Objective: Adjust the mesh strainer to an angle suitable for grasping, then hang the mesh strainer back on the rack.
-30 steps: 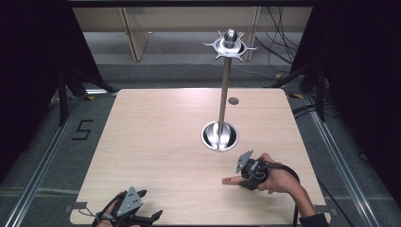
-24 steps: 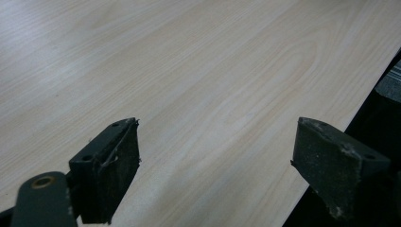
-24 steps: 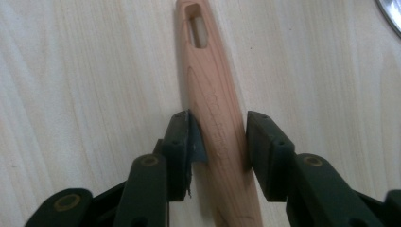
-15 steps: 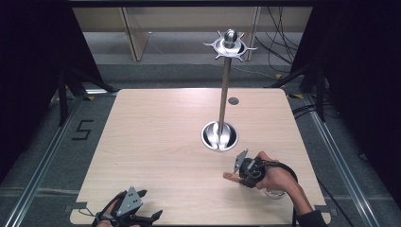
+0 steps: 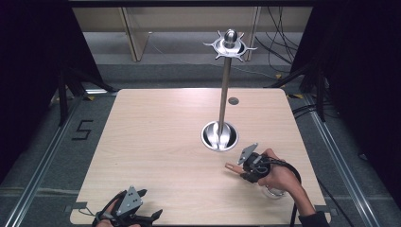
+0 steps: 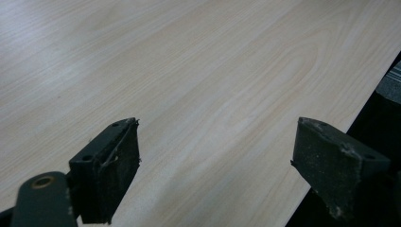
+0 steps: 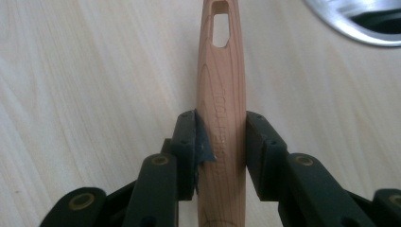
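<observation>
While the right gripper (image 7: 220, 142) pinches a pale wooden utensil handle (image 7: 221, 94) mid-shaft, just beside the steel hanging stand's round base (image 5: 219, 136) (light, stiff, smooth), the left gripper (image 6: 215, 165) gapes empty.

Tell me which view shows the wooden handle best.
The right gripper view: the wooden handle runs up between the right gripper's closed jaws, with its hanging slot and stamped lettering clear. The high view gives just a small tan tip poking out beyond the right gripper. The left gripper view looks at bare table.
</observation>
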`<state>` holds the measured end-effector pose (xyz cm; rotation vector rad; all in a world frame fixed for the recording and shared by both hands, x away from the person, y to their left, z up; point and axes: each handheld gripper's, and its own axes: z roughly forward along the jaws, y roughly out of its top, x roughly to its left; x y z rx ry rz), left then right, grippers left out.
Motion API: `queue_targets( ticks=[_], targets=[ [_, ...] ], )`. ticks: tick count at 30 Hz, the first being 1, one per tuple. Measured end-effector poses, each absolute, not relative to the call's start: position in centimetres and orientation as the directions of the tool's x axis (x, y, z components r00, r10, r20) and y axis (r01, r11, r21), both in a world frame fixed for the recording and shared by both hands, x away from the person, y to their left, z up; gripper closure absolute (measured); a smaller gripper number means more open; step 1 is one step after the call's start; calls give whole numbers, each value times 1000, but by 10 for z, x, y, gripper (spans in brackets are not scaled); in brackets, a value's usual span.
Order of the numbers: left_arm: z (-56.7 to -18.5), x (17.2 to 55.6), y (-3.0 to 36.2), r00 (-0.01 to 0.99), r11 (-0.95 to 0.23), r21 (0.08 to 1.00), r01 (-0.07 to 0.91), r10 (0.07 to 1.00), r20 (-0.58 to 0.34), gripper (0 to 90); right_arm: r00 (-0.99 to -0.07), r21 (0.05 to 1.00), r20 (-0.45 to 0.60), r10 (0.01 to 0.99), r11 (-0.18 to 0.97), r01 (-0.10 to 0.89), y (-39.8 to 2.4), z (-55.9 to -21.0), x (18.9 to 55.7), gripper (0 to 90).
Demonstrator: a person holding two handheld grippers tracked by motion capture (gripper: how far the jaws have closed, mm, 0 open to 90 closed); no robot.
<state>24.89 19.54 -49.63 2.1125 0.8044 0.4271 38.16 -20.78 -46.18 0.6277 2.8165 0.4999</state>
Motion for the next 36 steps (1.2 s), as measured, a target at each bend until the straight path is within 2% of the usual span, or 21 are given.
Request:
queue_targets(
  ticks=[2,3,6,8,14,24,26,31,36],
  targets=[
    [-495,251,197,748,-495,779,385,662,51,150,-882,424,-113,457,825,373,-213,-458,382,684],
    [-496,249,196,734,-476,775,416,678,22,150,-883,443,-115,455,819,364,-216,-456,382,684],
    [-496,250,194,735,-467,786,406,678,23,150,-859,486,-94,503,776,402,-224,-448,379,684],
    [-496,250,194,735,-466,785,407,678,21,150,-857,527,-108,503,760,380,-228,-445,379,684],
    [-495,251,194,748,-483,785,388,663,38,150,-821,597,-60,568,680,427,-244,-435,377,684],
    [-495,250,192,740,-460,782,419,673,-1,149,-816,692,11,578,584,423,-268,-424,378,685],
    [-494,251,193,755,-485,783,389,655,31,149,-821,693,0,571,591,412,-272,-419,378,686],
    [-496,250,192,744,-460,793,399,668,13,150,-815,745,23,578,534,400,-277,-411,375,687],
    [-494,252,196,757,-503,775,384,651,48,150,-823,809,55,566,458,369,-284,-401,376,688]
  ],
)
